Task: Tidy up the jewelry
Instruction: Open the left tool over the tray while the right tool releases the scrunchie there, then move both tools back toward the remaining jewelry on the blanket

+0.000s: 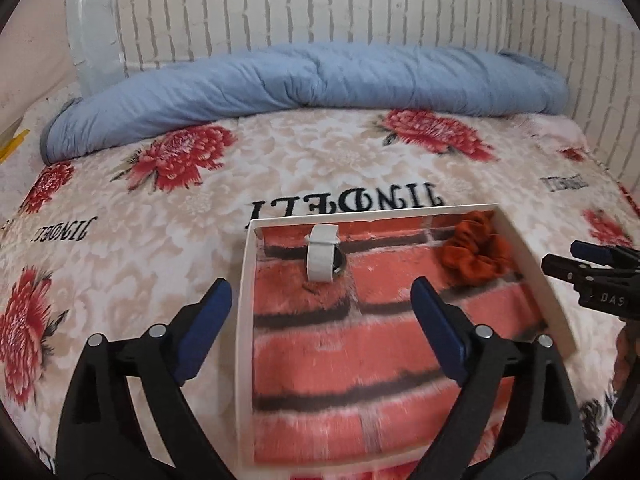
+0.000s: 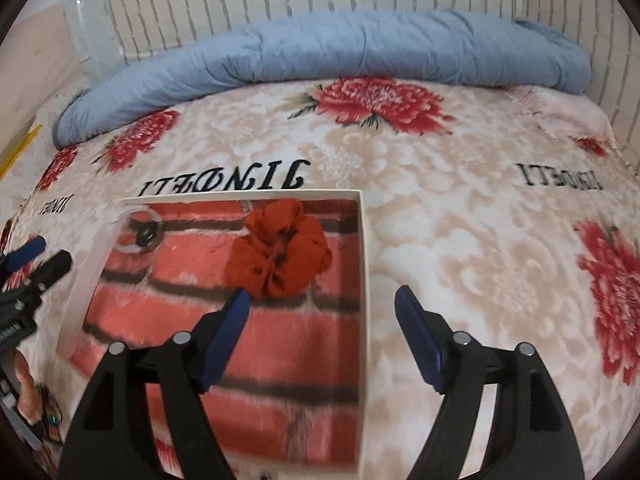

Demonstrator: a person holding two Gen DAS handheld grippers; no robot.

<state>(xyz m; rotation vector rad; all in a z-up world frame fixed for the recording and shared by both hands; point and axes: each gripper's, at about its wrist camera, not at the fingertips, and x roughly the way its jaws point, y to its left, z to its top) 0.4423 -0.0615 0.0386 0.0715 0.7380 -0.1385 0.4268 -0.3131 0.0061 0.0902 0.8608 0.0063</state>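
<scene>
A shallow white tray [image 1: 245, 320] with a red brick-pattern lining lies on the bed. In its far left part lies a white-strapped watch [image 1: 320, 258] with a dark face; in its far right corner an orange-red scrunchie [image 1: 476, 258] rests. My left gripper [image 1: 322, 296] is open and holds nothing, its fingers astride the tray's left wall, short of the watch. My right gripper [image 2: 322, 300] is open and holds nothing, astride the tray's right wall [image 2: 365, 280], just short of the scrunchie [image 2: 280, 256]. The watch [image 2: 146, 234] looks blurred in the right wrist view.
The tray sits on a cream blanket [image 1: 140, 220] with red flowers. A rolled blue quilt [image 1: 304, 80] lies along the far side, against a white brick-pattern wall [image 1: 320, 4]. A clear plastic container [image 1: 94, 24] stands at the far left. A hand [image 2: 30, 396] shows at the lower left.
</scene>
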